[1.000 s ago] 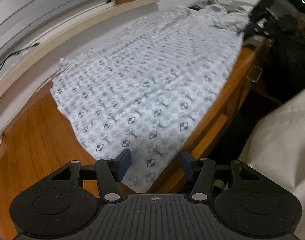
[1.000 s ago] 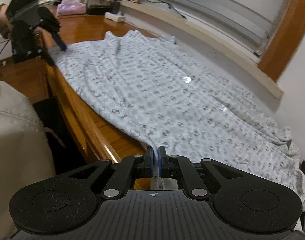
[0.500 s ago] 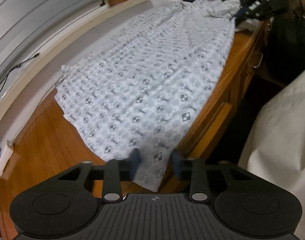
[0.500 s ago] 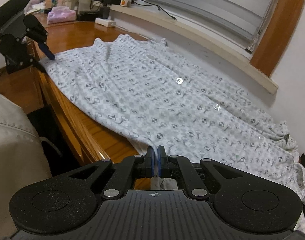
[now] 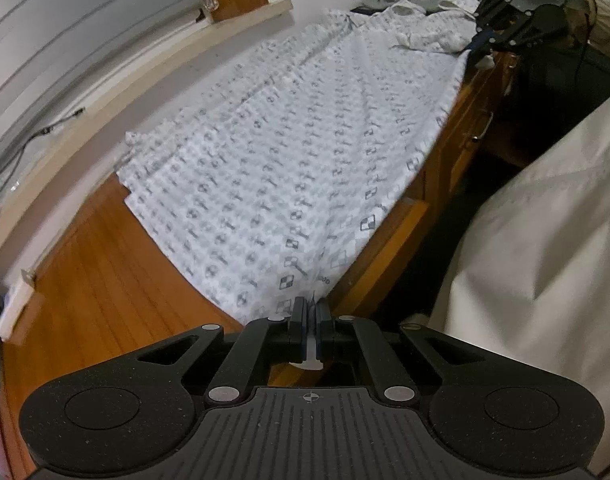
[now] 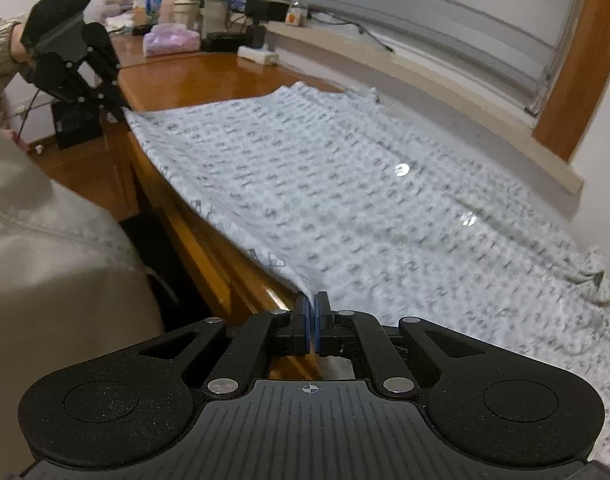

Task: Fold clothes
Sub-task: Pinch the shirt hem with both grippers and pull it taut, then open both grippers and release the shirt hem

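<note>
With both near corners pinched, I have the patterned garment (image 5: 289,152) lying spread across the wooden desk (image 5: 89,280), its near edge drawn along the desk's front rim. My left gripper (image 5: 310,312) is clamped together on one near corner, and my right gripper (image 6: 312,312) is clamped on the near edge at the other end, where the cloth bunches up.

What worries me is how little fabric sits in each bite. If I lift unevenly, one corner may slide out from the pads and the fold will collapse on that side. The far edge lies close under the window sill (image 6: 445,76), so a long carry could push it into a heap. The buttons (image 6: 402,169) could also catch and wrinkle the layers when they meet.
</note>
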{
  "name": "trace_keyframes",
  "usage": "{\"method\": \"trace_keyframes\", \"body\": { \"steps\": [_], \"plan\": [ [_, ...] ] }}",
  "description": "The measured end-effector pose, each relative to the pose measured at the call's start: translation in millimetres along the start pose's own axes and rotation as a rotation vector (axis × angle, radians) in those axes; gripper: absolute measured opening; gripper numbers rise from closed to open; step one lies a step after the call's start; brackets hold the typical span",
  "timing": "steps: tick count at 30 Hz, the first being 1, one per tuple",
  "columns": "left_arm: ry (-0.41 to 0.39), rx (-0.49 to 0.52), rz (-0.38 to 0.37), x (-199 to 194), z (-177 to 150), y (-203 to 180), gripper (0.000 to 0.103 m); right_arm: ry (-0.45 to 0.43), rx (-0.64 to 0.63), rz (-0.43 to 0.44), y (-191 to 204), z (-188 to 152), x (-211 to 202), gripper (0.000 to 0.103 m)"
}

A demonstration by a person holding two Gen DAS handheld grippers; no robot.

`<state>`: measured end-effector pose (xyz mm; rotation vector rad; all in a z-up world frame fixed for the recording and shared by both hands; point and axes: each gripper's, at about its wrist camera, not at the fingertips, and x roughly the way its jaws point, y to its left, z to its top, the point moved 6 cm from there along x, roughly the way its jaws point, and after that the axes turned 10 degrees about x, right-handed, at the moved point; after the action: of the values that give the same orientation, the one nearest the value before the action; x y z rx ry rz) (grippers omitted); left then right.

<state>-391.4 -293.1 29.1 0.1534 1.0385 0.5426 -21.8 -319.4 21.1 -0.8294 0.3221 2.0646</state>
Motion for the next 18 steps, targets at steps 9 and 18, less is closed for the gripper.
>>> {"method": "trace_keyframes", "body": {
  "steps": [9, 18],
  "plan": [
    [-0.054, -0.021, 0.108, 12.7, 43.6, 75.3, 0.004, -0.042, -0.102, -0.143, -39.4, 45.2, 31.8, 0.003],
    [-0.021, -0.102, 0.17, 73.3, 75.0, 161.6, 0.004, -0.033, -0.104, -0.263, -96.0, 83.5, 108.5, 0.003]
  ]
}}
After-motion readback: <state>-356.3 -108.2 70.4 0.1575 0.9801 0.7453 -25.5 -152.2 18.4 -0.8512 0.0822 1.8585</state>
